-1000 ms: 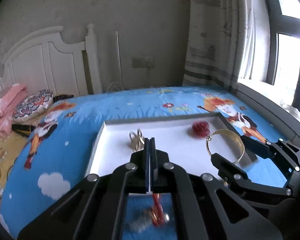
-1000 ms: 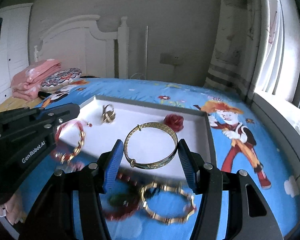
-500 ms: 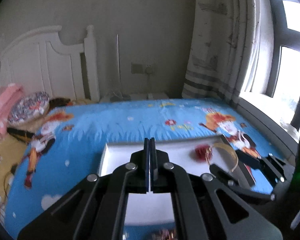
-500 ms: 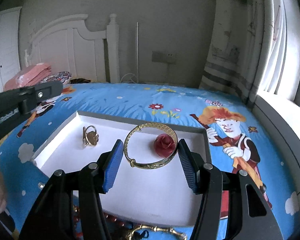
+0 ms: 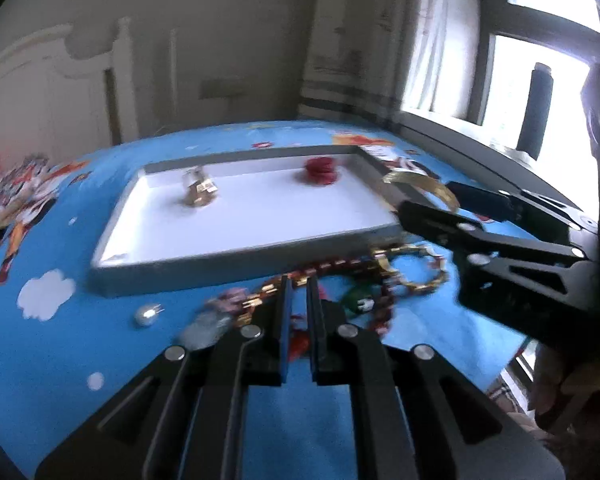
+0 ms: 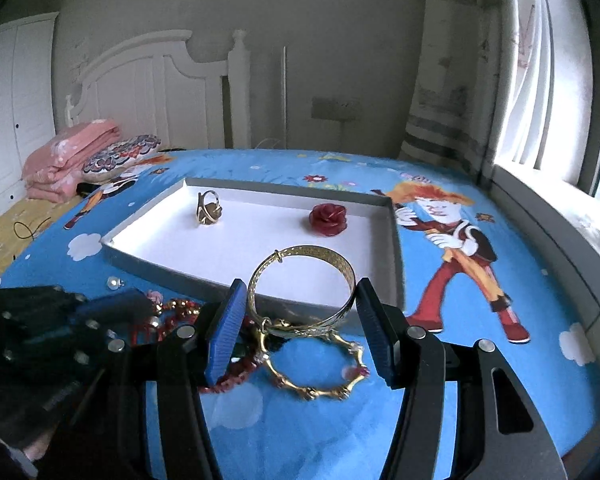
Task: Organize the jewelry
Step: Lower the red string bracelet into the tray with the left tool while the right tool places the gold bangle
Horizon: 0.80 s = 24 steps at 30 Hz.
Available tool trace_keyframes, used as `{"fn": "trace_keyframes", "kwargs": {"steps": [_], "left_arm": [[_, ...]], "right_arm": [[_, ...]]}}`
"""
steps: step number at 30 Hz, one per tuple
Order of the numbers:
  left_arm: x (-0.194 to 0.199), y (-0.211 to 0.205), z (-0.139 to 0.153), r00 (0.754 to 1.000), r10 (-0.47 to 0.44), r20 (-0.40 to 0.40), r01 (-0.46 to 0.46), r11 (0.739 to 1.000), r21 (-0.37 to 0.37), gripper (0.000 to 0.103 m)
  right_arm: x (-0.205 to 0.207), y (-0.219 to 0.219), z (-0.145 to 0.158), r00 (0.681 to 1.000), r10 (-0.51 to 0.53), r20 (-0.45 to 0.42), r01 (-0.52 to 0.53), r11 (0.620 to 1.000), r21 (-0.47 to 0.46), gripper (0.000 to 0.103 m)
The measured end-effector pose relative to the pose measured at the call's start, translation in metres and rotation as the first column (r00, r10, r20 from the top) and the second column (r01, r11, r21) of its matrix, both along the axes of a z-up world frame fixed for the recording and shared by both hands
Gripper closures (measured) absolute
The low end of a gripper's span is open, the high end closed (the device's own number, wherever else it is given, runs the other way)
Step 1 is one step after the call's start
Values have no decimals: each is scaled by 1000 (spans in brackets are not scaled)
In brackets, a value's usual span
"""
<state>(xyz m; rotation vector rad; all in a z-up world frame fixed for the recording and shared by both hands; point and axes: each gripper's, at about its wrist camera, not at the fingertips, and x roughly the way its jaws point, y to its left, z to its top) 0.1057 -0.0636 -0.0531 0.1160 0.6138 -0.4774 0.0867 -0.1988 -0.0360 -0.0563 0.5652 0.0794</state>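
A white tray with a grey rim lies on the blue bedsheet. It holds a gold ring and a red rose piece. My right gripper is shut on a gold bangle over the tray's near edge. My left gripper hangs low over a tangle of jewelry in front of the tray. Its jaws are opening by a narrow gap and nothing is pinched. The tangle includes a gold link bracelet and a red bead strand.
A pearl piece lies on the sheet left of the tangle. Folded pink blankets and a patterned cushion sit by the white headboard at far left. A window ledge runs along the right side of the bed.
My left gripper swung up, then dropped down to the jewelry in front of the tray, and its shut jaws parted slightly. The right gripper drew back with the bangle to the tray's near edge.
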Motion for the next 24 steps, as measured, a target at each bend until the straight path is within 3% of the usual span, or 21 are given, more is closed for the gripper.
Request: {"fn": "trace_keyframes", "kwargs": {"steps": [5, 6, 7, 9, 11, 12, 17, 24], "left_arm": [[4, -24, -15, 1000, 2, -5, -2, 994, 112, 95], [5, -25, -19, 1000, 9, -18, -7, 993, 118, 93], [4, -24, -21, 1000, 9, -15, -7, 993, 117, 80], [3, -24, -21, 1000, 0, -12, 2, 993, 116, 76], [6, -24, -22, 1000, -15, -21, 18, 992, 127, 82], [7, -25, -23, 1000, -17, -26, 20, 991, 135, 98], [1, -17, -14, 999, -32, 24, 29, 993, 116, 98], [-7, 0, 29, 995, -17, 97, 12, 999, 50, 98]], "right_arm": [[-4, -9, 1, 1000, -16, 8, 16, 1000, 8, 49], [-5, -11, 1, 1000, -19, 6, 19, 1000, 10, 49], [-4, -12, 1, 1000, -19, 5, 19, 1000, 11, 49], [-5, -14, -2, 1000, -19, 0, 19, 1000, 14, 49], [-5, -15, -4, 1000, -16, -7, 16, 1000, 16, 49], [-5, -14, -5, 1000, -15, -11, 15, 1000, 18, 49], [-5, -13, -9, 1000, -12, -19, 13, 999, 30, 49], [-5, -11, -9, 1000, -5, -19, 6, 999, 46, 49]]}}
